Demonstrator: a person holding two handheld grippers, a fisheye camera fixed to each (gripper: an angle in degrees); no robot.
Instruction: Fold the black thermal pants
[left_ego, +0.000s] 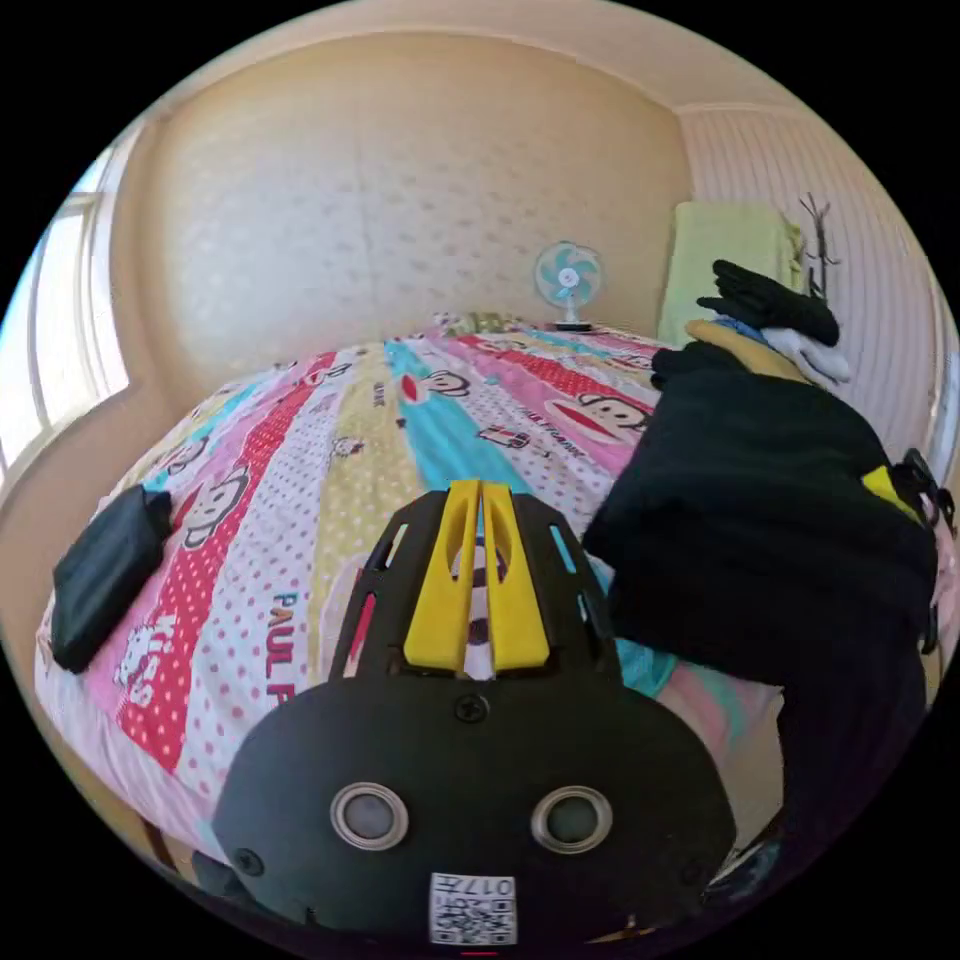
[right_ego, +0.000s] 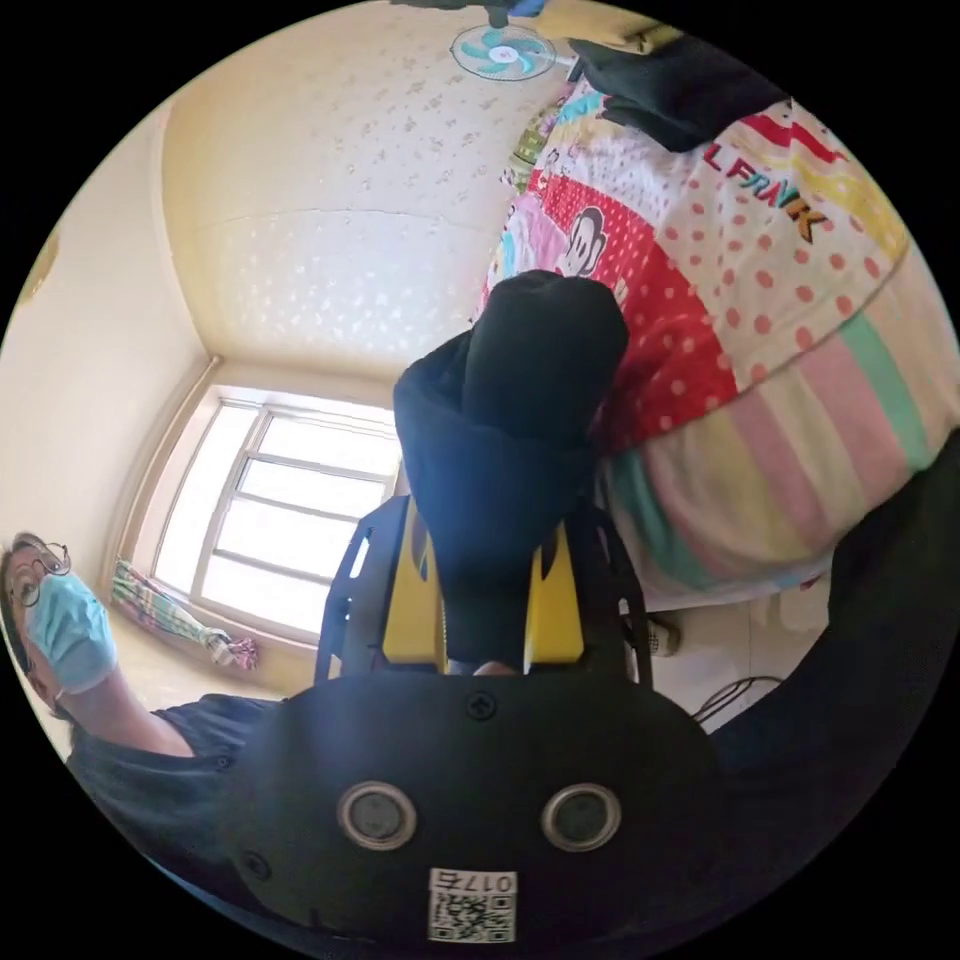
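Observation:
The black thermal pants (right_ego: 530, 400) bunch up out of my right gripper (right_ego: 487, 535), whose yellow jaws are shut on the cloth beside the bed's edge. In the left gripper view the same pants (left_ego: 760, 520) hang as a large dark mass over the bed's right side, with a yellow jaw of the right gripper (left_ego: 890, 485) at their far edge. My left gripper (left_ego: 478, 495) hovers over the patterned bedsheet (left_ego: 300, 520), left of the pants. Its yellow jaws are pressed together with nothing between them.
A folded black garment (left_ego: 105, 575) lies at the bed's left edge. A pile of clothes (left_ego: 780, 320) sits at the back right, with a small fan (left_ego: 568, 280) by the wall. A person in a mask (right_ego: 60, 640) stands near the window (right_ego: 280, 510).

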